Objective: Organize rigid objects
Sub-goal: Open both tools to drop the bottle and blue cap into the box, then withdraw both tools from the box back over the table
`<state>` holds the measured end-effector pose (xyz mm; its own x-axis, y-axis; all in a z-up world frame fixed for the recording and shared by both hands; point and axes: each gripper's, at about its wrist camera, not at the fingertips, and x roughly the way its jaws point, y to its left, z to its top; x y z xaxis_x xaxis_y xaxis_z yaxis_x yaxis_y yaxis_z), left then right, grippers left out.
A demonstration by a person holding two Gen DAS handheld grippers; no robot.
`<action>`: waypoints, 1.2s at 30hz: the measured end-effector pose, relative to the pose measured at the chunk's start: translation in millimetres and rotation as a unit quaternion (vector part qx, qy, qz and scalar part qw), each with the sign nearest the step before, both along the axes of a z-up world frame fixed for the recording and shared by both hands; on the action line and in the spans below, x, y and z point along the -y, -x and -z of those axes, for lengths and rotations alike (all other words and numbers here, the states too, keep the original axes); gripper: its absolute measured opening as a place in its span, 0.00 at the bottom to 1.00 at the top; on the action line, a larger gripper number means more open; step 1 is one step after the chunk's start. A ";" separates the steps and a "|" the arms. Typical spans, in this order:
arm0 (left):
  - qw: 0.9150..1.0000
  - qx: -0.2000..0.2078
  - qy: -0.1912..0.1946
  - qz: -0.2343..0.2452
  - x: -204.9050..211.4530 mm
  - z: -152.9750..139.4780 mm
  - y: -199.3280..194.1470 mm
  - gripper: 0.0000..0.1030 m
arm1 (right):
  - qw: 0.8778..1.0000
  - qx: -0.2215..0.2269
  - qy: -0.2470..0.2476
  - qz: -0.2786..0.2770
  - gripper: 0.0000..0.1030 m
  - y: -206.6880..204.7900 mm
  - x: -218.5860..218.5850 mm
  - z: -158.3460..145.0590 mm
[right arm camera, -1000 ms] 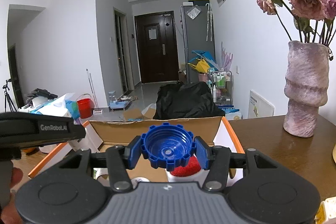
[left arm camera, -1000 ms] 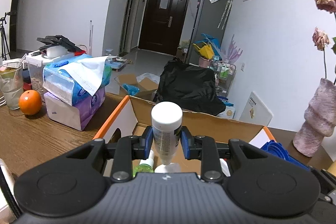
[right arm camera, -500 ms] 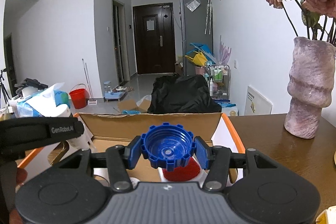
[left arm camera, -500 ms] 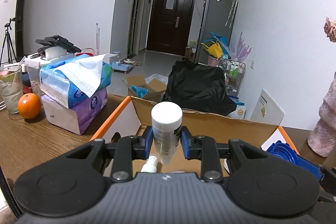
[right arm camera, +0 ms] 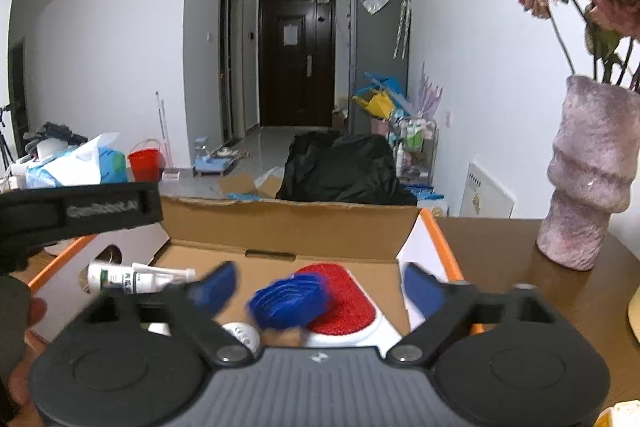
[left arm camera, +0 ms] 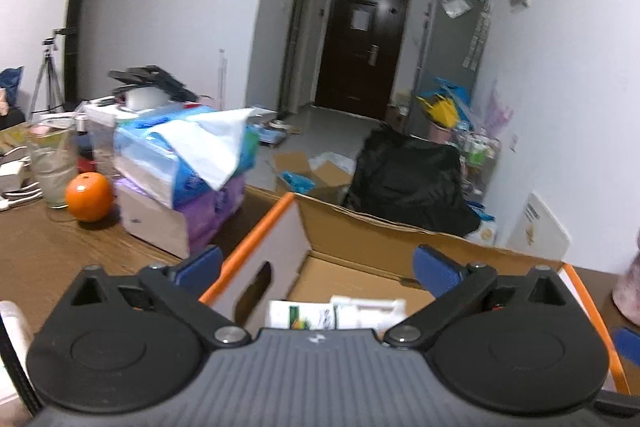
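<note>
Right wrist view: right hand-held gripper [right arm camera: 318, 283] is spread wide, blurry blue cap [right arm camera: 290, 301] loose between its fingers over the cardboard box [right arm camera: 288, 227]. Left hand-held gripper [left arm camera: 318, 267] is spread too, white bottle [right arm camera: 136, 277] lying inside the box.

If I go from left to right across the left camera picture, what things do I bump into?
Glass cup → orange → stacked tissue packs → cardboard box → black bag.
</note>
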<state>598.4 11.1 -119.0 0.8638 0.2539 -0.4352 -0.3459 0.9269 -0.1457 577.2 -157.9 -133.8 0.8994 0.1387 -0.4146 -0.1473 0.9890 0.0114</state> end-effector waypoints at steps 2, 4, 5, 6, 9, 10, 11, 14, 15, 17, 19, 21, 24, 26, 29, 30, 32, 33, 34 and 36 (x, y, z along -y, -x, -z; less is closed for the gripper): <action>1.000 -0.003 0.001 -0.004 -2.5 0.2 -1.1 1.00 | 1.000 0.005 -0.006 0.001 1.00 2.2 1.9 -1.3; 1.000 -0.007 0.002 -0.007 -3.5 0.4 -2.3 1.00 | 1.000 0.003 -0.007 -0.001 1.00 3.1 2.2 -1.4; 1.000 -0.007 -0.001 -0.006 -2.8 0.3 -2.3 1.00 | 1.000 0.003 -0.005 -0.002 1.00 3.4 2.0 -1.4; 1.000 -0.006 -0.003 -0.006 -2.1 0.6 -2.1 1.00 | 1.000 0.004 -0.004 -0.002 1.00 4.0 1.6 -1.5; 1.000 -0.004 -0.011 -0.005 1.8 0.7 -0.6 1.00 | 1.000 0.006 -0.002 -0.004 1.00 3.9 0.4 -2.3; 1.000 -0.003 -0.011 -0.005 2.0 0.4 -0.2 1.00 | 1.000 0.006 -0.002 -0.004 1.00 3.9 0.9 -2.4; 1.000 -0.002 -0.011 -0.005 2.2 0.4 0.6 1.00 | 1.000 0.007 -0.003 -0.004 1.00 4.3 1.0 -2.7; 1.000 -0.002 -0.009 -0.006 1.4 0.6 0.9 1.00 | 1.000 0.008 -0.001 -0.004 1.00 5.1 1.2 -2.9; 1.000 -0.002 -0.009 -0.007 2.1 0.7 1.3 1.00 | 1.000 0.009 -0.001 -0.004 1.00 5.5 1.1 -2.8; 1.000 -0.002 -0.007 -0.007 1.9 1.1 1.9 1.00 | 1.000 0.008 0.000 -0.005 1.00 6.6 1.2 -2.7; 1.000 -0.003 -0.008 -0.006 3.0 1.3 2.7 1.00 | 1.000 0.007 -0.001 -0.006 1.00 7.8 1.9 -3.7; 1.000 -0.002 -0.009 -0.003 4.5 1.3 4.0 1.00 | 1.000 0.008 -0.001 -0.007 1.00 9.5 2.9 -5.3; 1.000 0.000 -0.010 -0.001 5.7 1.0 6.8 1.00 | 1.000 0.011 0.001 -0.006 1.00 12.9 3.8 -7.3; 1.000 0.001 -0.009 -0.001 5.5 0.6 8.8 1.00 | 1.000 0.013 0.003 -0.006 1.00 16.2 4.4 -8.6; 1.000 0.002 -0.006 0.000 4.7 -0.3 12.7 1.00 | 1.000 0.015 0.008 -0.005 1.00 22.0 5.2 -10.4; 1.000 0.002 -0.006 0.000 5.0 -0.5 14.4 1.00 | 1.000 0.016 0.009 -0.004 1.00 24.0 5.8 -11.0; 1.000 0.003 -0.004 0.002 4.4 -0.8 18.2 1.00 | 1.000 0.018 0.012 -0.001 1.00 28.4 8.1 -12.7; 1.000 0.003 -0.004 0.003 4.4 -0.6 20.2 1.00 | 1.000 0.018 0.013 0.000 1.00 30.4 9.5 -13.6; 1.000 0.002 -0.004 0.003 3.5 -0.5 21.3 1.00 | 1.000 0.018 0.013 0.002 1.00 32.9 11.4 -14.6; 1.000 0.000 -0.004 0.004 3.0 -0.1 25.7 1.00 | 1.000 0.020 0.015 0.004 1.00 37.1 15.6 -16.2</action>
<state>572.6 8.1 -118.9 0.8659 0.2506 -0.4329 -0.3384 0.9308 -0.1381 540.1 -173.6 -117.6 0.9162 0.1194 -0.3824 -0.1389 0.9900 -0.0238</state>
